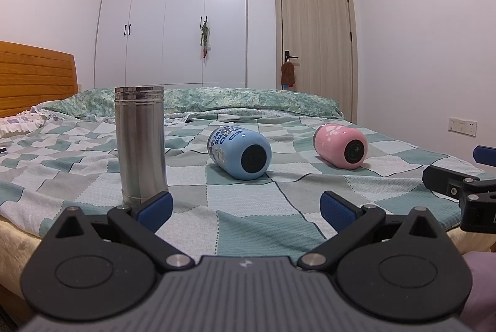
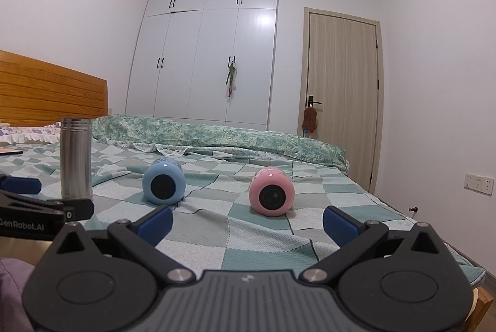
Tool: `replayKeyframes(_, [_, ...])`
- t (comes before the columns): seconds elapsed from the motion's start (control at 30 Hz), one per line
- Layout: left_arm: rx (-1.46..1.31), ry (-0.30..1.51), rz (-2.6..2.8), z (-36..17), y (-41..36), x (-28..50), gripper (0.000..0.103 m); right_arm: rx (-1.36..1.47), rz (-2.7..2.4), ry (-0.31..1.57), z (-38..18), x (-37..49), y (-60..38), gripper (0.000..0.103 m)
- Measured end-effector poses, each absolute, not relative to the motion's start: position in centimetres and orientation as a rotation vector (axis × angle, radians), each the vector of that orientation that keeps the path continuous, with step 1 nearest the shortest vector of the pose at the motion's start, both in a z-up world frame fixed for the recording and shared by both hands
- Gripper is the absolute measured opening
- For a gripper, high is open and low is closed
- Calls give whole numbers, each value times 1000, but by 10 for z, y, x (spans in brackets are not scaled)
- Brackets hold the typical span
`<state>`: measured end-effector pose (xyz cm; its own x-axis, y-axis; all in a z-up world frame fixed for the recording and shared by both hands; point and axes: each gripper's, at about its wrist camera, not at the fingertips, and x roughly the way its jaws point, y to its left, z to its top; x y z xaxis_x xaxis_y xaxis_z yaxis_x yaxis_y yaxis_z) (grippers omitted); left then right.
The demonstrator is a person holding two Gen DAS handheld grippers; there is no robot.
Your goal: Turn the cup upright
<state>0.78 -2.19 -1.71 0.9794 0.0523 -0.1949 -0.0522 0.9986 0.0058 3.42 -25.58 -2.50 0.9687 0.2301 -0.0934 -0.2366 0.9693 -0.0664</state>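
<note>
A steel cup (image 1: 140, 143) stands upright on the bed at the left; it also shows in the right wrist view (image 2: 76, 158). A blue cup (image 1: 238, 152) (image 2: 164, 182) lies on its side mid-bed, its base toward me. A pink cup (image 1: 341, 146) (image 2: 272, 191) lies on its side to its right, base toward me. My left gripper (image 1: 246, 211) is open and empty, near the bed's front edge, its left finger just in front of the steel cup. My right gripper (image 2: 248, 222) is open and empty, short of the pink cup.
The bed has a checked green sheet (image 1: 248, 208), a rolled floral quilt (image 2: 217, 137) at the back and a wooden headboard (image 2: 46, 93) at the left. White wardrobe (image 2: 210, 53) and a door (image 2: 344, 96) stand behind. The right gripper's fingers show at the left view's right edge (image 1: 458, 186).
</note>
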Motion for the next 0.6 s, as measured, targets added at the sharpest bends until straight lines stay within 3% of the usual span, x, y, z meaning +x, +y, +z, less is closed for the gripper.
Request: replayKeyframes(0.6, [-26,202,43,-17,-17,8,103,-79,236,85,-25,34,-256,103])
